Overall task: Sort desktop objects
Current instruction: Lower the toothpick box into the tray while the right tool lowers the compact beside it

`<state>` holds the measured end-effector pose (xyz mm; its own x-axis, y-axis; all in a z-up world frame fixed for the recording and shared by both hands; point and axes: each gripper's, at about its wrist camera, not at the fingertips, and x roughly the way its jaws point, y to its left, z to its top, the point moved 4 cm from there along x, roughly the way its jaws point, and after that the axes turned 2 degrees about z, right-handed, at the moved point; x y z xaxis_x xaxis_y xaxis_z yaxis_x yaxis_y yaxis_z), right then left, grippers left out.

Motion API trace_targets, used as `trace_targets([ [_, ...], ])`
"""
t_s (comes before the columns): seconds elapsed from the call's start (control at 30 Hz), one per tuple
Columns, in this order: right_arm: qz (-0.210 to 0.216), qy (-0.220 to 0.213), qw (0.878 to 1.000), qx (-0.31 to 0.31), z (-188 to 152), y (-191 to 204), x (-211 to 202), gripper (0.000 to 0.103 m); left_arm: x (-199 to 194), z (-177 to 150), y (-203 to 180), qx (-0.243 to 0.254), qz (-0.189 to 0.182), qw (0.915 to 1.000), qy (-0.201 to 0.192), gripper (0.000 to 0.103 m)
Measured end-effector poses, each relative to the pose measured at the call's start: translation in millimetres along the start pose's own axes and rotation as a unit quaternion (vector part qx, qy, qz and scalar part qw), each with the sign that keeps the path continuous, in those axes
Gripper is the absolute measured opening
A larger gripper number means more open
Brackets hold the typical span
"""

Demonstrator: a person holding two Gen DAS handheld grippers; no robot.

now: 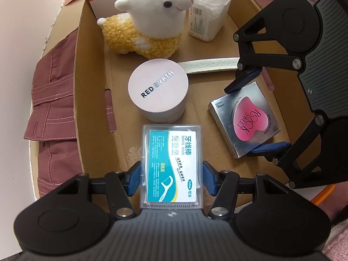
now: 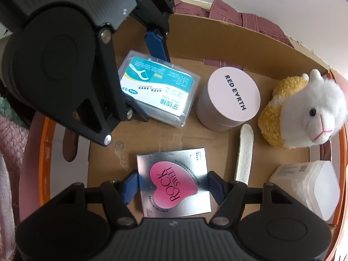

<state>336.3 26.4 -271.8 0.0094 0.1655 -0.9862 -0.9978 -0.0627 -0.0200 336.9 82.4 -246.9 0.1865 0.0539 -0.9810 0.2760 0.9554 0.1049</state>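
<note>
My left gripper [image 1: 171, 177] is shut on a clear dental floss box [image 1: 173, 167] with a teal label, low over the cardboard box floor [image 1: 202, 100]; the floss box also shows in the right wrist view [image 2: 158, 91]. My right gripper [image 2: 174, 184] is shut on a silver box with a pink heart [image 2: 174, 183], also low over the floor. In the left wrist view that silver box [image 1: 245, 119] sits between the right gripper's blue pads [image 1: 243, 80]. The floss box lies just in front of a pink round jar.
A pink round jar [image 1: 157, 90], a white and yellow plush alpaca [image 1: 148, 24], a clear cotton swab tub [image 1: 208, 10] and a white embossed strip [image 1: 208, 65] sit in the cardboard box. Maroon cloth [image 1: 52, 100] lies outside its left wall.
</note>
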Motion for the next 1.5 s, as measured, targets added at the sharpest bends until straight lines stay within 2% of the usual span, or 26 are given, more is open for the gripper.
trace_targets([
  [0.27, 0.003, 0.002, 1.0, 0.002, -1, 2, -1, 0.067, 0, 1, -2, -0.001, 0.0, 1.0, 0.001, 0.058],
  [0.5, 0.007, -0.004, 1.0, 0.011, -4, 3, -4, 0.067, -8, 1, 2, -0.006, 0.002, 0.9999, -0.012, 0.07],
  [0.73, 0.011, -0.009, 1.0, 0.017, -7, 5, -7, 0.067, -34, -3, 2, 0.013, 0.026, 0.9985, -0.047, 0.076],
  [1.07, 0.017, -0.016, 0.999, 0.024, -10, 9, -13, 0.068, -71, -13, 18, -0.06, 0.007, 0.9935, -0.097, 0.085],
  [1.43, 0.022, -0.026, 0.999, 0.041, -16, 16, -26, 0.068, -86, -24, 28, -0.108, -0.003, 0.9873, -0.116, 0.087],
  [1.5, 0.017, -0.032, 0.998, 0.045, -15, 10, -30, 0.073, -89, -27, 28, -0.115, -0.004, 0.986, -0.121, 0.087],
])
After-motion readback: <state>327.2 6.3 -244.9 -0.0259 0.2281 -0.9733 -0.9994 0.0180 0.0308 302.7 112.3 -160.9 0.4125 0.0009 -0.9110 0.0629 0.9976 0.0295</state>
